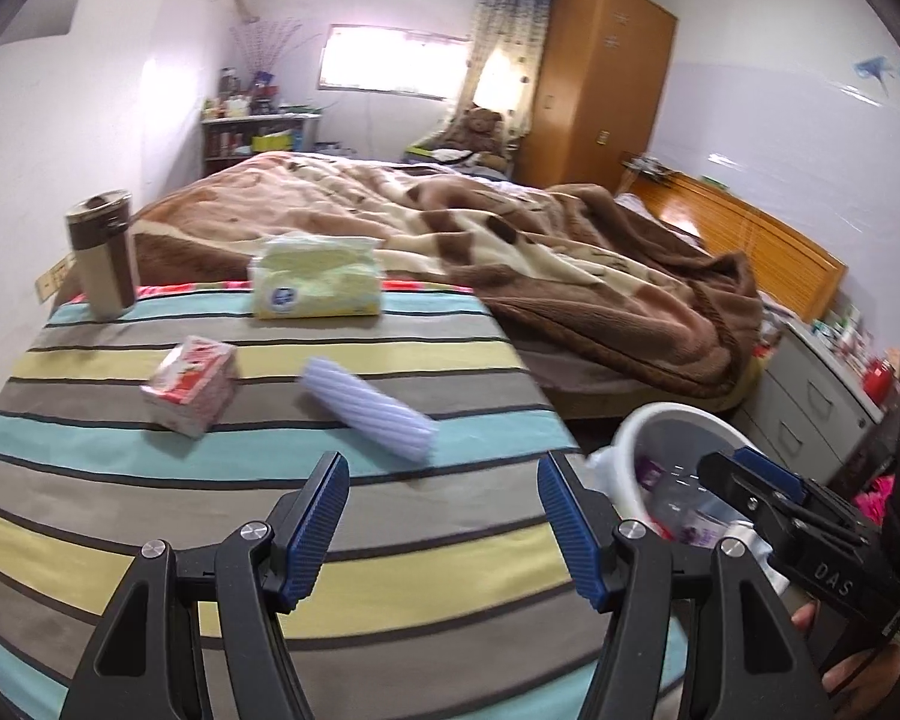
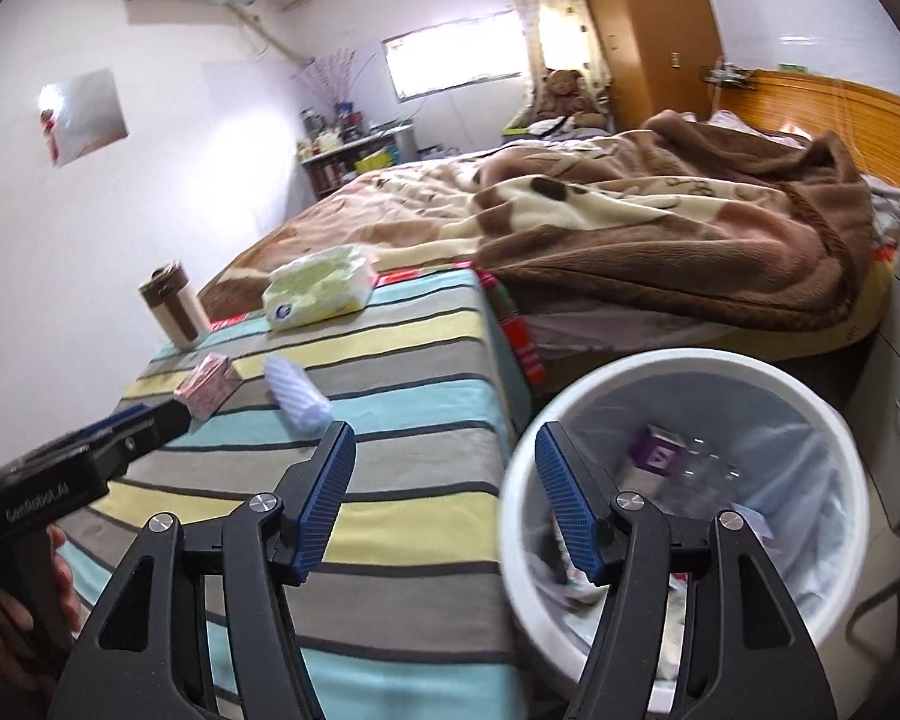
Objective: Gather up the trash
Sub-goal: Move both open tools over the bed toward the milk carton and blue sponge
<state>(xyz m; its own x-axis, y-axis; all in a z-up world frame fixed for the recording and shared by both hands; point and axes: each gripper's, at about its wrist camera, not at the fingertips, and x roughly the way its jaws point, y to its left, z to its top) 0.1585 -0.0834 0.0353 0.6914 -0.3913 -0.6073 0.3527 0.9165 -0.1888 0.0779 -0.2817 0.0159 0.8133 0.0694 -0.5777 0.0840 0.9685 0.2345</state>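
Note:
A small pink and white carton (image 1: 189, 387) (image 2: 206, 393) and a pale lilac ribbed roll (image 1: 369, 408) (image 2: 299, 396) lie on the striped tablecloth (image 1: 120, 540) (image 2: 390, 516). My left gripper (image 1: 443, 468) hangs over the cloth just short of the roll, open and empty. A white bin (image 2: 684, 360) (image 1: 627, 429) with a clear liner stands on the floor right of the table; a purple box (image 2: 657, 450) and other scraps lie inside. My right gripper (image 2: 445, 438) is open and empty above the gap between the table edge and the bin's left rim.
A pale green tissue pack (image 1: 318, 279) (image 2: 321, 291) and a brown lidded cup (image 1: 103, 255) (image 2: 173, 306) stand at the table's far side. Behind is a bed with a brown blanket (image 1: 540, 252). Grey drawers (image 1: 810, 408) stand right of the bin.

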